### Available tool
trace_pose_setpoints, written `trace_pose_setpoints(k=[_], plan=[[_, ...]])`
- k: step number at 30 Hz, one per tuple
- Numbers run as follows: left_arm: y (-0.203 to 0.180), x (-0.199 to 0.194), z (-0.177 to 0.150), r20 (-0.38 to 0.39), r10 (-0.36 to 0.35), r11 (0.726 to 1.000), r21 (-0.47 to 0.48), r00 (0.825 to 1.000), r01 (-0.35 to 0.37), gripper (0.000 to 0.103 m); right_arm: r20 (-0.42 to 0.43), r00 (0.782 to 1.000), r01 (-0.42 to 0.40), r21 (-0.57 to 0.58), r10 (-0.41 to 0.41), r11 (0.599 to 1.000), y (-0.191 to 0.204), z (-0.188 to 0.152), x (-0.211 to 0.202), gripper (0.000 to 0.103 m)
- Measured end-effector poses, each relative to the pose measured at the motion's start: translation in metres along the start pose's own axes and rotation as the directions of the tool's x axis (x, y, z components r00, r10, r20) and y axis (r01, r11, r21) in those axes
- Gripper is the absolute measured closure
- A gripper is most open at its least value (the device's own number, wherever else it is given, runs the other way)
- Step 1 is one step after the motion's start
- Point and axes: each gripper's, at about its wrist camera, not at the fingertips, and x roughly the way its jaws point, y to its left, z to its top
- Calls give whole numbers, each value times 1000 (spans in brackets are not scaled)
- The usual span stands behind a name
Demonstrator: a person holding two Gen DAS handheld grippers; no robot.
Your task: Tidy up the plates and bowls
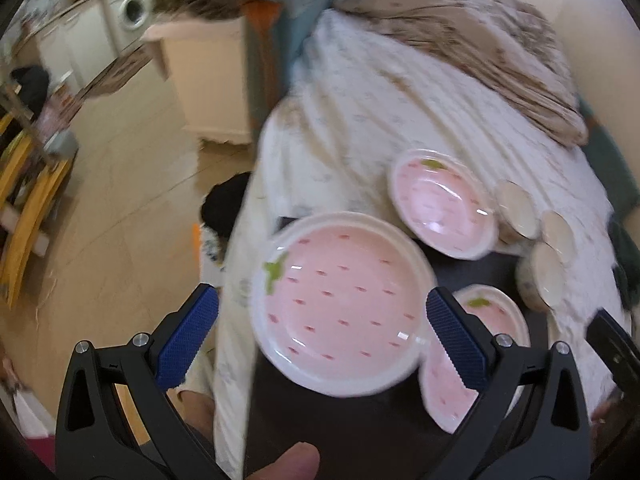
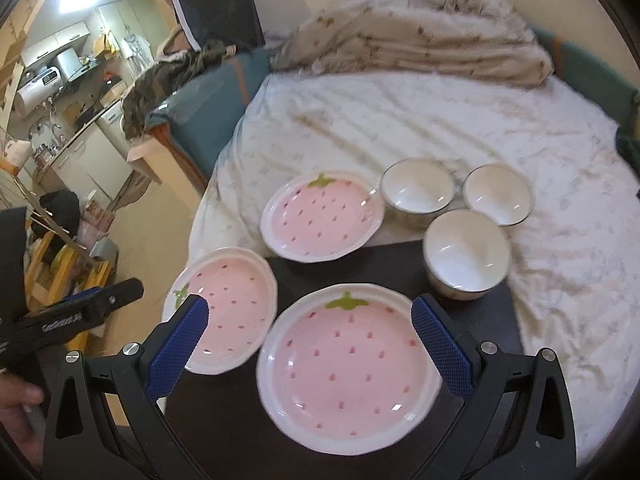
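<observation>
Right claw [image 2: 310, 346] wide open, holding nothing, blue pads [image 2: 442, 350] spread either side of the near strawberry plate [image 2: 348, 368], hovering above it; contact can't be told. That plate lies flat on the dark tabletop [image 2: 224, 408], nearest the camera, green stem pointing away. Left claw [image 1: 322, 334] also wide open and empty, its pads [image 1: 456, 338] flanking the left strawberry plate [image 1: 340, 308], which in the right wrist view [image 2: 226, 310] sits just left of the near plate, rims nearly touching, overhanging the tabletop's left edge. The left claw's black body [image 2: 72, 320] shows at the left of the right wrist view, beside that plate. Beyond the near plate, a third strawberry plate [image 2: 322, 216] rests at the tabletop's far edge, partly on the bed [image 2: 440, 120]. Right of and beyond the near plate, white bowl [image 2: 466, 254] stands upright at the tabletop's far right corner. Two more bowls [image 2: 418, 192] [image 2: 498, 194] sit on the bed sheet just behind it, close together, all three clustered right of the third plate. Farther back on the bed, a crumpled beige blanket [image 2: 420, 40]. Left wrist view is motion blurred.
</observation>
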Motion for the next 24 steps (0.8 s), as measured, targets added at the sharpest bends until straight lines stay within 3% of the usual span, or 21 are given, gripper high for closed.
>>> trace_pose_setpoints(k=[4,9,12,14,18,21,24], plan=[[42,31,4,-90,72,988,-129,993,-83,0,-71,997,-1,5,1,1000,8,13,27,0],[70,65,-4,-226,58,970,-216,972,-109,1,-165,986,-17,-6,15,1000,15,23,68,0],[68,77,-6,-273,30,973,-214,962,-91,12,-242,970,-36,-3,34,999,17,23,102,1],[67,83,-6,-285,10,974,-216,959,-75,18,-284,957,-50,14,52,999,15,23,119,20],[66,91,-4,-309,-22,971,-235,951,-54,37,-373,919,-102,82,125,991,14,20,155,33],[66,99,-3,-319,-33,970,-237,947,-46,44,-401,908,-105,63,122,992,20,19,170,39],[66,112,-4,-343,-35,974,-221,939,-44,60,-427,896,-114,51,125,992,26,18,181,50]])
